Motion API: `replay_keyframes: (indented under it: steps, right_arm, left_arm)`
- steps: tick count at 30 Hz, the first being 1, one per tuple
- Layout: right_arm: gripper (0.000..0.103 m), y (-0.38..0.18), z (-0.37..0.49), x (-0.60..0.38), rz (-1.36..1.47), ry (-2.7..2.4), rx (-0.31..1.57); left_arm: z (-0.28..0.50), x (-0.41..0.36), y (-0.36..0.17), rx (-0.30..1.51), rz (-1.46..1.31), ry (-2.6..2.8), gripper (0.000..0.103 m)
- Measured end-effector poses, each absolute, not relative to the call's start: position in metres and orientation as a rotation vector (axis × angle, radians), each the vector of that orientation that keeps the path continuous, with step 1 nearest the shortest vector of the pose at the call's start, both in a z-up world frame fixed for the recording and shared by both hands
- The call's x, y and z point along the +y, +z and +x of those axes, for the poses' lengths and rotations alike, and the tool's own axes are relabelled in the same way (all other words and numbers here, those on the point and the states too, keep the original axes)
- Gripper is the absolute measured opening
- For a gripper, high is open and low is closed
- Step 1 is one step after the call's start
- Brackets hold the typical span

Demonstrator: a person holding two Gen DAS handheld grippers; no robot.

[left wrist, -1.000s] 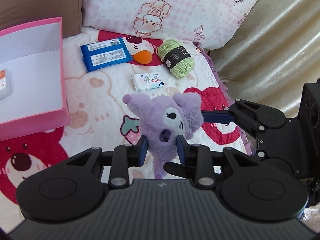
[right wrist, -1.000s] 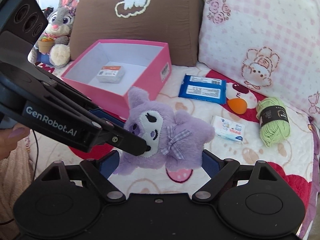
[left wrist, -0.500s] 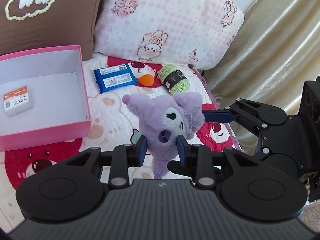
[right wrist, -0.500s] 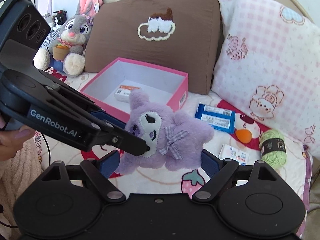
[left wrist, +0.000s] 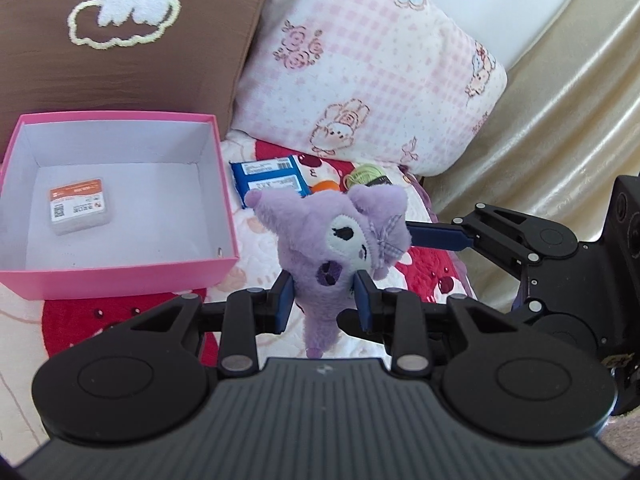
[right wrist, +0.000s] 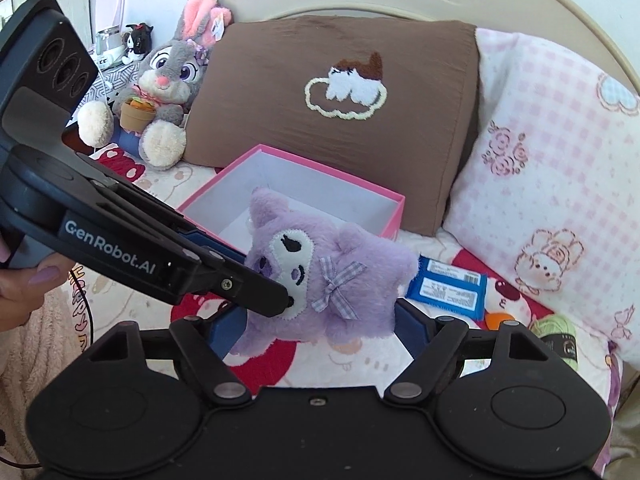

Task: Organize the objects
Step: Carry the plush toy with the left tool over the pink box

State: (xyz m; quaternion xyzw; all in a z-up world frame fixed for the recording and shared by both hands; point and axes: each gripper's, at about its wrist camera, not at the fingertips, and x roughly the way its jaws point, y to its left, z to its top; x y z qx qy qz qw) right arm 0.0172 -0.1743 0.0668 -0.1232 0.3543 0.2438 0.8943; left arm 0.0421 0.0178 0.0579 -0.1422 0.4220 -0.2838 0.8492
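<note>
- Left gripper [left wrist: 325, 299] is clamped tight on the lower body of the purple plush [left wrist: 340, 240], holding it clear of the bed; judged to be the carrying grip.
- Right gripper [right wrist: 316, 326] brackets the plush from the other side, jaws closing with the toy between them; blue pads look just beside the fur, contact uncertain. Probably a steadying hold for a floppy load.
- Pink box [left wrist: 224, 184] stands open on the bed against the brown pillow [right wrist: 340, 120], to the plush's left in the left wrist view; judged the drop target.
- Small white packet [left wrist: 79, 210] with an orange band already lies in the box.
- Blue packet [right wrist: 448, 290], orange ball [right wrist: 496, 319] and green yarn [right wrist: 558, 332] are still on the bedspread, unsorted.
- Legible writing: "GenRobot.AI" on the left gripper's side. Packet labels too small to read.
</note>
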Motion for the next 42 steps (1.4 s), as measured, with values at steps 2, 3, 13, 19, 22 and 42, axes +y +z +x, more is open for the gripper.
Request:
replay_keyframes:
  steps: [2,3,13,19,22,42]
  right_arm:
    - [0.08,0.068,0.025,-0.165,-0.247,0.516,0.744]
    - [0.08,0.067,0.029,-0.161,-0.24,0.523,0.752]
    - [0.074,0.064,0.06,-0.113,-0.213,0.568,0.735]
    - [0.07,0.056,0.079,-0.089,-0.23,0.579,0.756]
    - [0.067,0.046,0.092,-0.081,-0.22,0.582,0.777]
    - [0.066,-0.036,0.19,-0.044,-0.103,0.684,0.973]
  left_arm:
    - [0.044,0.028,0.056,0.868,-0.306,-0.58,0.031]
    - [0.046,0.034,0.054,0.866,-0.317,-0.567,0.031]
    - [0.056,0.086,0.05,0.82,-0.381,-0.481,0.034]
    - [0.07,0.104,0.039,0.812,-0.443,-0.386,0.034]
    - [0.077,0.108,0.032,0.816,-0.428,-0.346,0.034]
    - [0.158,0.146,-0.045,0.974,-0.444,-0.162,0.035]
